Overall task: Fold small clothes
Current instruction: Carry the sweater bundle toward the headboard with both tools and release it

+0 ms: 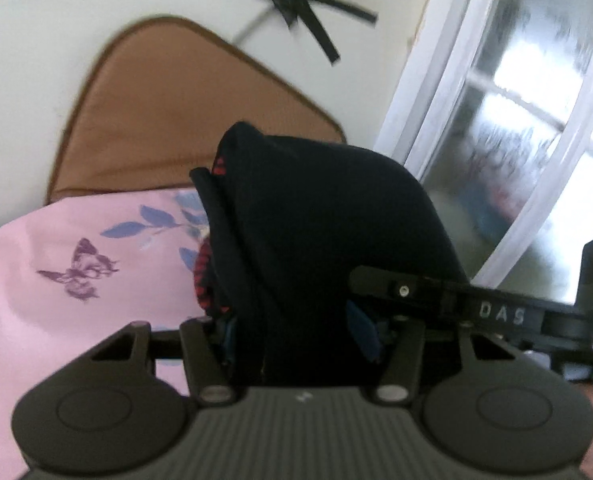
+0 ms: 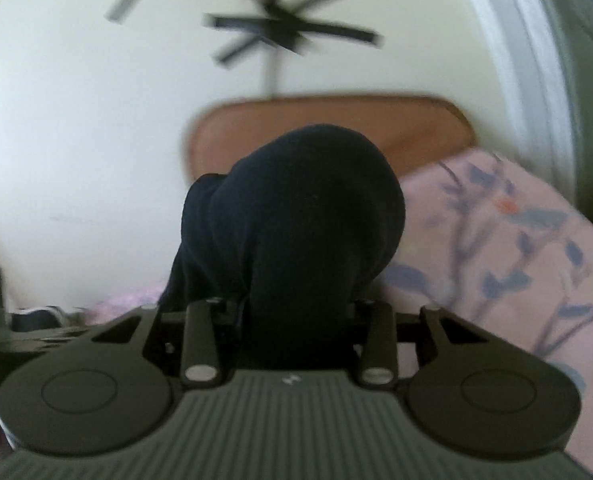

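Note:
A black garment with red trim along one edge is bunched up between the jaws of my left gripper and drapes over its fingertips, hiding them. The blue pads show beside the cloth and press on it. In the right wrist view the same black garment sits heaped between the jaws of my right gripper and covers its fingertips too. A black finger of the right gripper reaches in from the right of the left wrist view and touches the cloth.
A pink sheet printed with butterflies and blue leaves lies under the grippers. Beyond it is a brown mat on a white surface with a black tape cross. A white-framed window stands at the right.

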